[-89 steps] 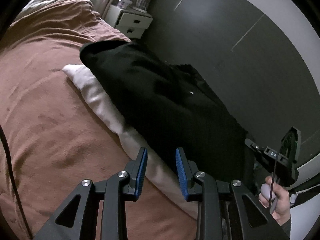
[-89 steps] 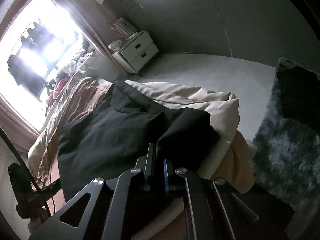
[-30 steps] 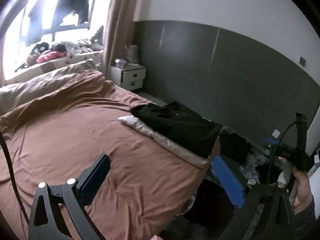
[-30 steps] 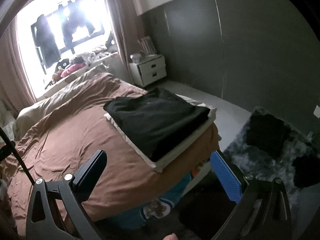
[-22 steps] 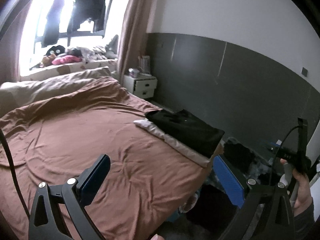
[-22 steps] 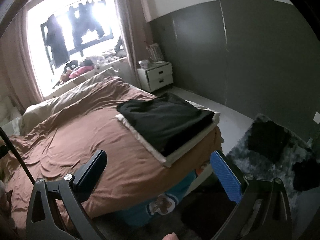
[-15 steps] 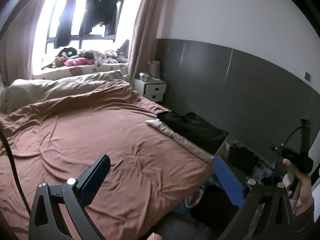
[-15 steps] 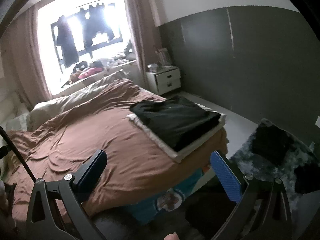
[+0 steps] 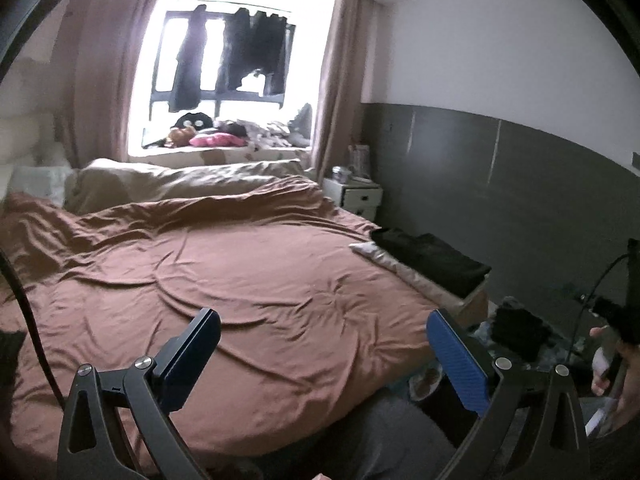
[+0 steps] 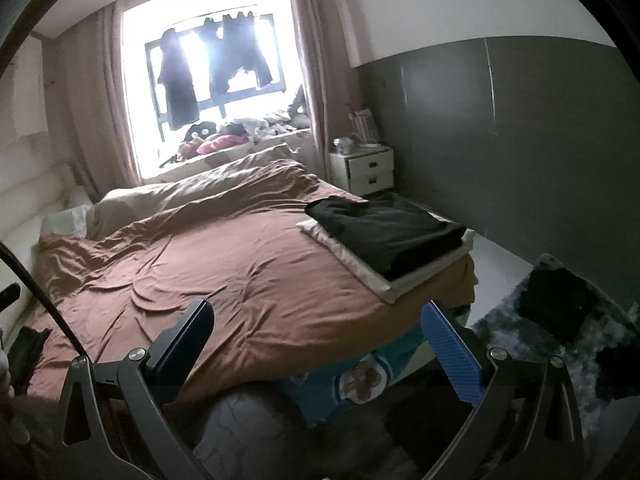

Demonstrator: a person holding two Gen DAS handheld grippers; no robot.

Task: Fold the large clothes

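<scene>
A folded black garment (image 10: 386, 228) lies on a folded pale cloth (image 10: 362, 266) at the right corner of the brown bed (image 10: 240, 272). The left wrist view shows the same black garment (image 9: 434, 258) small and far to the right on the bed (image 9: 224, 284). My left gripper (image 9: 322, 356) is open wide, well back from the bed's foot, with nothing between its blue pads. My right gripper (image 10: 316, 346) is also open wide and holds nothing, back from the bed's corner.
Dark clothes (image 10: 556, 308) lie on a shaggy grey rug (image 10: 520, 328) right of the bed. A white nightstand (image 10: 366, 172) stands by the grey wall. Clothes hang in the bright window (image 10: 212, 80). A person's hand (image 9: 616, 364) holds the other gripper's handle at the right edge.
Both grippers let go of the black garment, opened wide and pulled back and up from the bed; the folded garment now lies farther away.
</scene>
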